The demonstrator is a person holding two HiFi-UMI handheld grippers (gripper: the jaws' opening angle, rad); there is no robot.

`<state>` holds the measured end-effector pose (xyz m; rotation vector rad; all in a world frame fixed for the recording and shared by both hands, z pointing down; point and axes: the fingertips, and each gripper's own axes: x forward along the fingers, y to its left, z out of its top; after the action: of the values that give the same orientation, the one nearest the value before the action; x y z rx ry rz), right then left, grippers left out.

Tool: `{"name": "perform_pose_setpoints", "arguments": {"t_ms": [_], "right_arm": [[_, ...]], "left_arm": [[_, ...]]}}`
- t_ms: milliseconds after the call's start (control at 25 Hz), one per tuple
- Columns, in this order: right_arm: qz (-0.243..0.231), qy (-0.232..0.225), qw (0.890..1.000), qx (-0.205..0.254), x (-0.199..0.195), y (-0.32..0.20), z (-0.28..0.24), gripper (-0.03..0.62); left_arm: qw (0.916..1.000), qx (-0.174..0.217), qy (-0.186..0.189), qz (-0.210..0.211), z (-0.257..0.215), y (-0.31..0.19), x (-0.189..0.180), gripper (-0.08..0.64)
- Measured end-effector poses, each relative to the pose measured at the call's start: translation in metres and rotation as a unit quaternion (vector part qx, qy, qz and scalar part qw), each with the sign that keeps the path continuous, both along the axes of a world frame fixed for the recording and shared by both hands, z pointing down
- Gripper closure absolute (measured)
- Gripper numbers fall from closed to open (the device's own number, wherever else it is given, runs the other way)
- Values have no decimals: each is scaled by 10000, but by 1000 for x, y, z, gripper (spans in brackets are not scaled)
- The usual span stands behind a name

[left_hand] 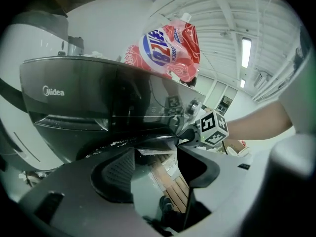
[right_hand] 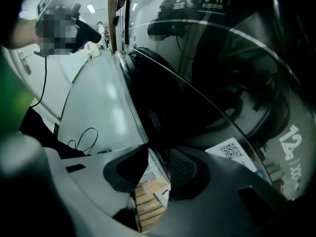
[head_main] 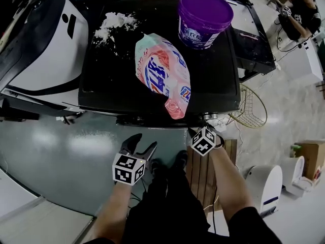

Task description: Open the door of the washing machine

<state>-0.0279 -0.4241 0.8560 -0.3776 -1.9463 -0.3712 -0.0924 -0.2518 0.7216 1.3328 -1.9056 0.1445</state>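
Head view: the washing machine [head_main: 109, 83] stands in front of me, its black top carrying a detergent bag [head_main: 162, 72], a purple bucket [head_main: 203, 19] and some spilled powder [head_main: 114, 22]. The door [head_main: 152, 120] shows only as a dark bulge at the front edge, so I judge it shut or barely cracked, with the swing outward still to do. My right gripper [head_main: 195, 132] is up against that front edge at the door's right side, and my left gripper [head_main: 143, 145] hangs apart from the machine over the floor. Left gripper view: my left gripper's [left_hand: 157, 154] jaws stand wide apart with nothing between them, looking up at the machine's front panel [left_hand: 74, 93], and this tool takes no part. Right gripper view: my right gripper's [right_hand: 158, 164] jaws are drawn close, and the door's [right_hand: 212, 83] rim runs down into the narrow gap and fills it, so I read this as a grip on the rim. A code sticker [right_hand: 229, 149] sits on the glass. The door is round, so it has no long axis. Its face stands upright and points toward me, and the held rim is on my right.
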Motion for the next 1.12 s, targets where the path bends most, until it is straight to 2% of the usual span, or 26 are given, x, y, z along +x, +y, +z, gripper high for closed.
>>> {"name": "perform_pose_setpoints", "arguments": {"t_ms": [160, 280, 360, 440, 680, 840, 1000, 1120], "right_arm": [[210, -120, 9997, -52, 7, 2, -2, 460], [-38, 33, 9981, -611, 49, 39, 2, 481], [194, -169, 9971, -711, 78, 69, 6, 480], [540, -290, 9962, -625, 92, 82, 8, 477], [783, -47, 9941, -751, 99, 96, 9, 471], [966, 54, 9893, -1094, 108, 104, -4, 440], [775, -153, 9877, -1353, 112, 100, -34, 431], [967, -440, 9838, -1444, 104, 82, -65, 437]], "left_arm": [[9996, 35, 84, -253, -5, 18, 4, 279], [9990, 17, 64, -436, -7, 31, 3, 279], [9982, 22, 98, -594, -8, 40, 3, 279], [9982, 25, 120, -591, -10, 43, 8, 279], [9983, 32, 98, -577, -17, 54, 23, 279], [9984, 13, 94, -559, -29, 57, 37, 279], [9974, 70, 27, -717, -54, 60, 45, 281], [9972, 98, -72, -741, -73, 60, 51, 281]]}}
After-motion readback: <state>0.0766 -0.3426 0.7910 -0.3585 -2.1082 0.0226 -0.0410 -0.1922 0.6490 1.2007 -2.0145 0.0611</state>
